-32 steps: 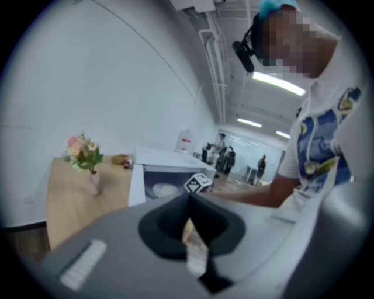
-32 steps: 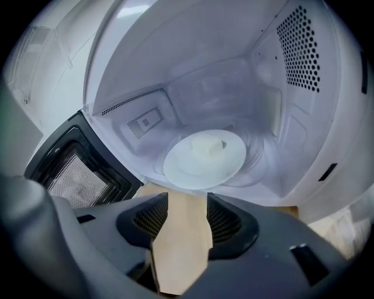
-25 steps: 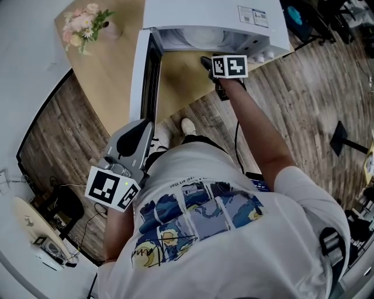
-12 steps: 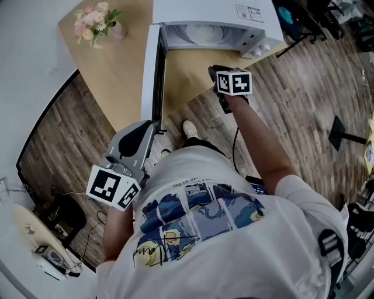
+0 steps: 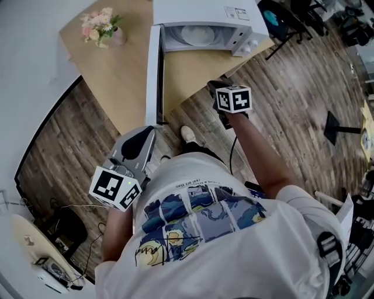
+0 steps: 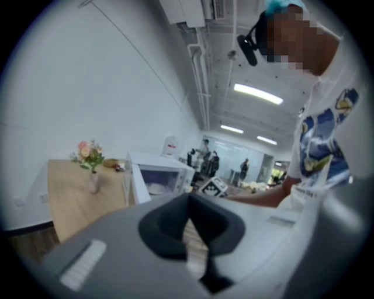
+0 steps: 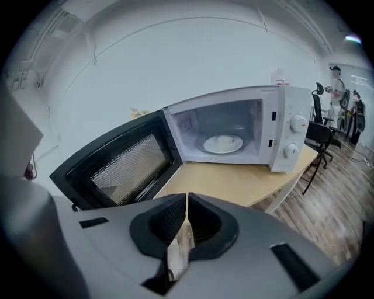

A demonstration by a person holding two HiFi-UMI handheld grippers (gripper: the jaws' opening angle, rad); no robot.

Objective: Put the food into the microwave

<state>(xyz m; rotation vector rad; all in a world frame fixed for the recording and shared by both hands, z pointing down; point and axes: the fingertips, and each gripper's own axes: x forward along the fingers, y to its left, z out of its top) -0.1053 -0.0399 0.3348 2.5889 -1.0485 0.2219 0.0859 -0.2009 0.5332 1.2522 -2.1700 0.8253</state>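
Room and work surface. A wood-plank floor [image 5: 292, 105] meets a plain white wall [image 7: 175, 58]. Against the wall stands a pale wooden table [image 5: 117, 76] with a curved front edge. A vase of pink flowers [image 5: 102, 26] sits at the table's far left corner, well apart from the white microwave [image 5: 204, 10] at the other end. The microwave's door [image 5: 153, 76] hangs fully open to the left, its mesh window facing the room, and two knobs [image 7: 297, 123] sit on the right-hand panel.

Task item. The food [image 7: 225, 139], a pale mound, lies on a white plate [image 7: 210, 147] inside the oven cavity.

Tools. A person in a white printed shirt [image 5: 204, 233] stands on the floor at the table's edge with a tool in each hand. The right gripper [image 7: 187, 201] is held over the floor in front of the table, apart from the oven. Its jaws have just closed, and the pads meet with nothing between them. The left gripper [image 6: 187, 204] is low at the person's side, near the foot of the open door, its jaws likewise together and empty.

Background. Strip lights [image 6: 257, 93] run along the ceiling, a black office chair [image 7: 318, 131] stands right of the table, and figures stand in the distance.
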